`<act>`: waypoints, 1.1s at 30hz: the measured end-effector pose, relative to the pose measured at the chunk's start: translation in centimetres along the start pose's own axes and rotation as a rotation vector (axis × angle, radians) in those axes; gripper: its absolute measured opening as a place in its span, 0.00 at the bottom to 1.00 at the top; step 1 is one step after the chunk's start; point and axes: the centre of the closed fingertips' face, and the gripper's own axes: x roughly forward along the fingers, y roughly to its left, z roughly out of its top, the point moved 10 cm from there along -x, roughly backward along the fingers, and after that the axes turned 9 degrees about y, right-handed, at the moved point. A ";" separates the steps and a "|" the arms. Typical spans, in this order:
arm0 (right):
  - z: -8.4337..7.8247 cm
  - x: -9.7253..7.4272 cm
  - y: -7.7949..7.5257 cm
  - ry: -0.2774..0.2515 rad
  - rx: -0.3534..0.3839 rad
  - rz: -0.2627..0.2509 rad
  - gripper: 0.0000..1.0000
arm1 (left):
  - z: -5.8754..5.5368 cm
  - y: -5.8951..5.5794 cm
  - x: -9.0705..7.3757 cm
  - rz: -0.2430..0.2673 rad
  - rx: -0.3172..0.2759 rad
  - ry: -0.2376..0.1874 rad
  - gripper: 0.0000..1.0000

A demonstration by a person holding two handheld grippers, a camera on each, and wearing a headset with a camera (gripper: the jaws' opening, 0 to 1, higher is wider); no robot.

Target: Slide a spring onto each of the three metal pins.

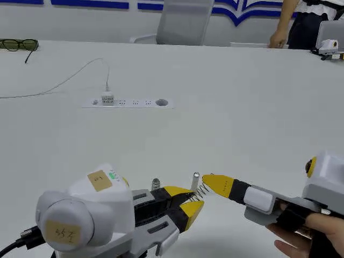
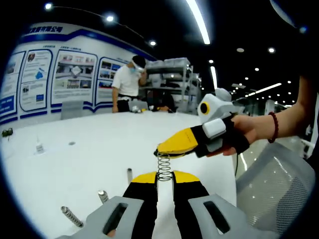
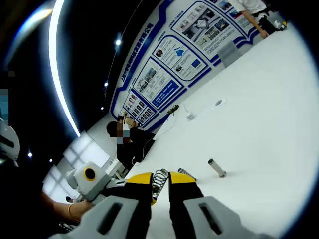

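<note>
Steel-grey and tightly wound, the small coil spring (image 1: pixel 201 189) hangs just above the white tabletop (image 1: pixel 242 107), stretched between the two pairs of tongs. The right gripper (image 1: pixel 210 181), a grey body with black jaws and yellow tips, comes in from the right with its jaws closed on the spring's upper end. The left gripper (image 1: pixel 194 201), of the same make, has its yellow tips pressed against either side of the lower end; in the left gripper view the coils stand upright between those tips. Just behind the spring in the head view stands a bare upright metal pin (image 1: pixel 195 179), near the coil but apart from it. A second pin (image 1: pixel 156 184) stands to its left, beside the left gripper's upper jaw. The left gripper view shows a third pin (image 2: pixel 71 216) further along the row (this one looks ribbed, as though wrapped in coils). A hand (image 1: pixel 309 236) holds the right gripper at the lower right. Farther back on the table lies a white power strip (image 1: pixel 129 102) with a charger plugged in and a thin white cable running off to the left. A pair of dark glasses (image 1: pixel 19 44) sits near the far left edge. A grey chair (image 1: pixel 183 21) and a standing person (image 1: pixel 301 21) are at the far side.
</note>
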 end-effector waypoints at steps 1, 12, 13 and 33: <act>0.0 0.1 0.1 0.002 -0.044 -0.006 0.13 | -0.1 0.0 0.0 0.005 0.000 0.005 0.10; 0.7 0.7 0.3 0.033 -0.176 -0.093 0.12 | -0.6 0.3 -0.3 0.051 -0.013 0.055 0.18; 0.9 0.7 0.3 0.031 -0.186 -0.098 0.12 | -0.6 0.3 -0.5 0.055 -0.006 0.066 0.21; 3.6 1.6 -0.3 0.046 -0.413 -0.250 0.12 | -2.2 1.2 -3.7 0.234 -0.014 0.177 0.46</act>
